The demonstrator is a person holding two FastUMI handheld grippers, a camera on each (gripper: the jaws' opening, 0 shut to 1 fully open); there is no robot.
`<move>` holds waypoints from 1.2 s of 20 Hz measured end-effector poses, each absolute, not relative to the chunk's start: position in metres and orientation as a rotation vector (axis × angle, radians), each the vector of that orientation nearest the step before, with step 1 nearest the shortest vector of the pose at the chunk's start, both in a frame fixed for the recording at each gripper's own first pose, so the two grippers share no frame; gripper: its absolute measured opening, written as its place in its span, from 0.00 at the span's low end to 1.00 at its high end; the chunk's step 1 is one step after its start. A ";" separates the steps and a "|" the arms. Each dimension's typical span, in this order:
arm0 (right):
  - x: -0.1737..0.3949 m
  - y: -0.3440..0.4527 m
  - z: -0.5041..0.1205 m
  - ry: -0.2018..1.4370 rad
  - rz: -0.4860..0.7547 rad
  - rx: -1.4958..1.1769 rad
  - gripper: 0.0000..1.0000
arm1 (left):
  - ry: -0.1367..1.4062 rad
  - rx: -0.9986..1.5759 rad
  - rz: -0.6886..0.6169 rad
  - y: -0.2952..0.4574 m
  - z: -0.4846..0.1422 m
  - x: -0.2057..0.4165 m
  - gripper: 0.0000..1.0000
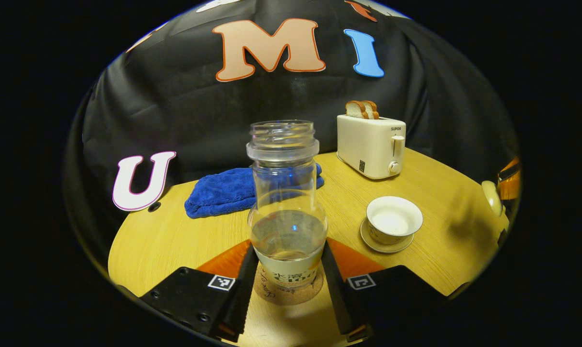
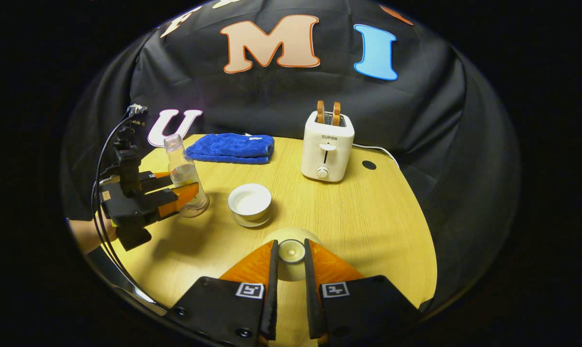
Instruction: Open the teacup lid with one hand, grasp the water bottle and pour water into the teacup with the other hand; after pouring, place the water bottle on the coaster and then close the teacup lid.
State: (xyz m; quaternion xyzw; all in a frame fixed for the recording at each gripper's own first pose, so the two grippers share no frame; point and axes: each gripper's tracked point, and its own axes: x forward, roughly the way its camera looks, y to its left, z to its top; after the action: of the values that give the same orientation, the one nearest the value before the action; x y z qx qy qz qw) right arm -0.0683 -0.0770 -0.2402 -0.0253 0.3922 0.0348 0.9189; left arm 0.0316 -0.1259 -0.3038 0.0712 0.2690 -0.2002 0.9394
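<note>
A clear, uncapped water bottle (image 1: pixel 287 212) (image 2: pixel 182 176), partly filled, stands upright on a round cork coaster (image 1: pixel 286 294). My left gripper (image 1: pixel 288 253) (image 2: pixel 182 189) is shut on the bottle's lower body, one finger on each side. To its right the white teacup (image 1: pixel 393 219) (image 2: pixel 250 200) sits uncovered on its saucer (image 1: pixel 386 246), with water inside. My right gripper (image 2: pixel 290 248) is shut on the knob of the cream teacup lid (image 2: pixel 291 253) (image 1: pixel 492 197), which hangs over the table in front of the cup.
A white toaster (image 1: pixel 370 147) (image 2: pixel 327 149) with two bread slices stands at the back of the round wooden table (image 1: pixel 440 241) (image 2: pixel 368 231). A folded blue towel (image 1: pixel 223 193) (image 2: pixel 231 147) lies behind the bottle. A hand (image 2: pixel 86 236) holds the left gripper.
</note>
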 end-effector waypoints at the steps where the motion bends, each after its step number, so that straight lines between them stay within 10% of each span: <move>1: -0.066 -0.074 -0.239 0.804 0.074 -0.051 0.29 | 0.553 0.146 -0.407 -0.125 -0.306 0.031 0.69; 10: -0.048 -0.054 -0.234 0.785 0.114 -0.045 0.29 | 0.548 0.143 -0.428 -0.123 -0.304 0.018 0.98; 24: 0.017 0.004 -0.256 0.801 0.219 0.069 0.29 | 0.475 0.101 -0.312 -0.067 -0.258 -0.020 0.97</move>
State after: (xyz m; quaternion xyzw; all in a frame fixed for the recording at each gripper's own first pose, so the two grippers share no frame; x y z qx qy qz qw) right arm 0.0172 0.0040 -0.2563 0.0336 0.3891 0.1062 0.9144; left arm -0.0196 -0.0673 -0.2578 0.0499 0.2340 -0.1537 0.9587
